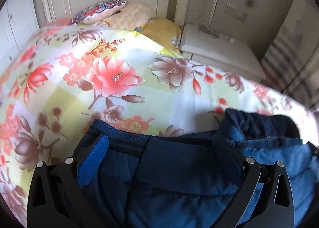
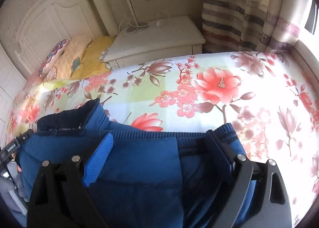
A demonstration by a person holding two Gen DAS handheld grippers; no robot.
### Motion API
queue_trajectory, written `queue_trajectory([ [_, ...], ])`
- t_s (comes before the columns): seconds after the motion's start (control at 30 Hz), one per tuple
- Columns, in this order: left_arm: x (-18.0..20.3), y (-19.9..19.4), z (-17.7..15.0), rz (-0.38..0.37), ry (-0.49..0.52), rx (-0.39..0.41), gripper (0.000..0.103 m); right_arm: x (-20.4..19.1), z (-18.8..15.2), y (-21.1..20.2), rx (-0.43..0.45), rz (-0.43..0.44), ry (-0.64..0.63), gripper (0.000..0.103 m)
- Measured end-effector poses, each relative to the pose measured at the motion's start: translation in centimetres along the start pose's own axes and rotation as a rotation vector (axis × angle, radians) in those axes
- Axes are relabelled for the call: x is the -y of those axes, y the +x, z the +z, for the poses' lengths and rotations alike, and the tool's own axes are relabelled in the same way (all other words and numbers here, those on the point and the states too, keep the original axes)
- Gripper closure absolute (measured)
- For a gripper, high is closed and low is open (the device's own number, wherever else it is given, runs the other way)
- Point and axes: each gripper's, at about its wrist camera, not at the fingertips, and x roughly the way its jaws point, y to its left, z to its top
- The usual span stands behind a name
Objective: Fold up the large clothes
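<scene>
The left tongs (image 1: 159, 148) and right tongs (image 2: 161, 148) both stand wide, the blue padded jacket (image 1: 179, 178) bunched between their fingers, its ribbed hem reaching onto the floral bedspread (image 2: 219, 88) near the bed's edge

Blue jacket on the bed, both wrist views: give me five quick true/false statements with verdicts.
1. The blue jacket lies between the fingers of the left gripper. True.
2. The bedspread is plain white. False: it has a floral print in red and pink.
3. A nightstand stands beside the bed. True.
4. The right gripper points at bare floor. False: jacket fabric fills the space between its fingers.
5. The striped curtain hangs behind the pillows. False: it hangs to the right of the nightstand.
</scene>
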Motion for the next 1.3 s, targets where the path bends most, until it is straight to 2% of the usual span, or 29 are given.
queue_trajectory([
  [0.07,0.4,0.2,0.0,0.029,0.016,0.007,0.004,-0.1,0.0,0.3,0.0,-0.015,-0.001,0.012],
  [0.17,-0.1,-0.1,-0.2,0.002,-0.006,0.015,0.004,-0.1,0.1,0.5,0.01,-0.02,0.0,0.012],
  [0.33,-0.4,-1.0,-0.2,-0.024,-0.023,0.017,0.005,1.1,-0.1,-0.3,0.037,0.043,0.037,0.014],
  [0.4,-0.1,-3.7,-1.0,-0.003,-0.03,0.052,0.005,0.8,-0.4,-1.8,0.046,0.065,0.0,0.014],
  [0.43,0.1,-4.9,-1.5,-0.022,-0.028,0.075,0.005,0.2,-0.9,-3.2,0.068,0.044,-0.032,0.014],
  [0.47,1.0,-6.4,-2.4,-0.052,-0.008,0.094,0.005,-0.9,-1.7,-5.1,0.1,0.058,-0.077,0.013],
  [0.53,2.9,-8.0,-4.1,-0.063,0.057,0.092,0.005,-2.9,-3.3,-7.1,0.113,0.109,-0.158,0.013],
  [0.63,6.7,-8.5,-7.5,0.003,0.221,0.085,0.005,-7.7,-7.6,-8.2,0.051,0.094,-0.375,0.011],
  [0.67,7.5,-8.1,-8.4,0.053,0.264,0.084,0.004,-9.2,-9.3,-8.0,0.041,0.076,-0.452,0.005],
  [0.7,7.7,-7.8,-8.7,0.065,0.27,0.085,0.004,-10.2,-10.4,-7.8,0.056,0.048,-0.503,0.002],
  [0.73,7.2,-7.6,-8.6,0.047,0.252,0.07,0.004,-10.9,-11.4,-7.7,0.088,0.011,-0.548,0.002],
  [0.8,6.1,-7.6,-8.2,0.016,0.216,0.044,0.004,-10.9,-11.5,-7.4,0.081,0.011,-0.544,0.003],
  [0.9,3.2,-8.9,-8.5,0.027,0.177,0.077,0.004,-9.4,-10.5,-8.0,0.071,-0.005,-0.489,0.003],
  [0.97,0.4,-9.7,-9.1,0.065,0.124,0.11,0.004,-7.3,-10.4,-8.9,0.088,-0.026,-0.442,0.003],
  [1.03,-3.5,-10.2,-9.8,0.09,0.025,0.127,0.004,-4.6,-10.5,-9.3,0.094,-0.022,-0.368,0.003],
  [1.1,-6.4,-9.9,-10.2,0.065,-0.067,0.109,0.004,-2.0,-10.8,-9.2,0.096,0.022,-0.281,0.003],
  [1.13,-7.6,-9.5,-10.4,0.025,-0.112,0.087,0.004,-1.0,-11.0,-9.2,0.101,0.047,-0.241,0.003],
  [1.17,-8.8,-8.9,-10.5,-0.046,-0.16,0.062,0.004,-0.4,-11.4,-9.1,0.112,0.07,-0.216,0.003],
  [1.2,-9.2,-8.6,-10.4,-0.072,-0.179,0.053,0.004,-0.1,-11.6,-8.9,0.123,0.077,-0.214,0.003],
  [1.3,-8.7,-8.6,-10.4,-0.042,-0.161,0.058,0.004,-0.4,-11.6,-8.4,0.129,0.063,-0.227,0.002],
])
